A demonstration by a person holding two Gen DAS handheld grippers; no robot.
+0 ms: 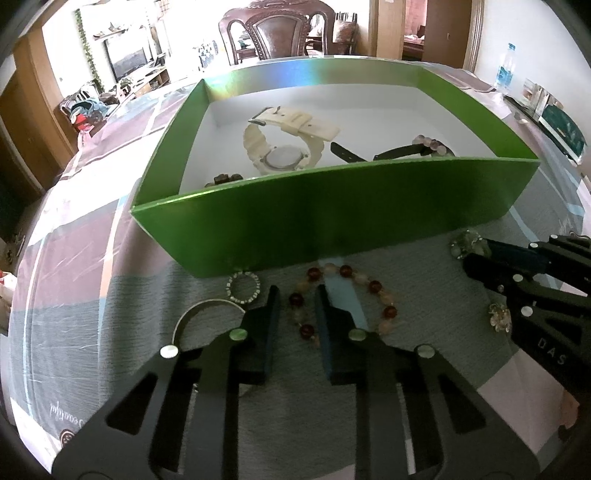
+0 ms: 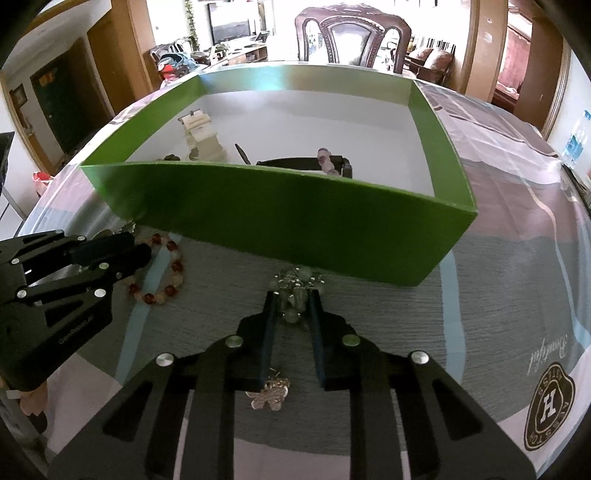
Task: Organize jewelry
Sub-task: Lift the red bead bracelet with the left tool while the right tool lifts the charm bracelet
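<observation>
A green box (image 1: 332,210) (image 2: 280,218) holds a cream watch (image 1: 284,147), a black strap with pale beads (image 1: 424,147) and a small dark piece (image 1: 225,178). My left gripper (image 1: 297,299) is open, its jaws astride the left side of a red-and-pink bead bracelet (image 1: 343,295) (image 2: 162,273) lying on the cloth. My right gripper (image 2: 291,295) (image 1: 476,254) is open around a pale green bead bracelet (image 2: 295,288) (image 1: 463,243), jaws close on both sides of it. A small crystal ring (image 1: 243,287) and a silver bangle (image 1: 199,314) lie left of the left fingers.
A clear butterfly brooch (image 2: 269,395) (image 1: 498,317) lies on the cloth under the right gripper. The table has a grey, pink and blue checked cloth (image 1: 92,295). A carved chair (image 2: 354,33) stands behind the table, a water bottle (image 1: 505,70) at the far right.
</observation>
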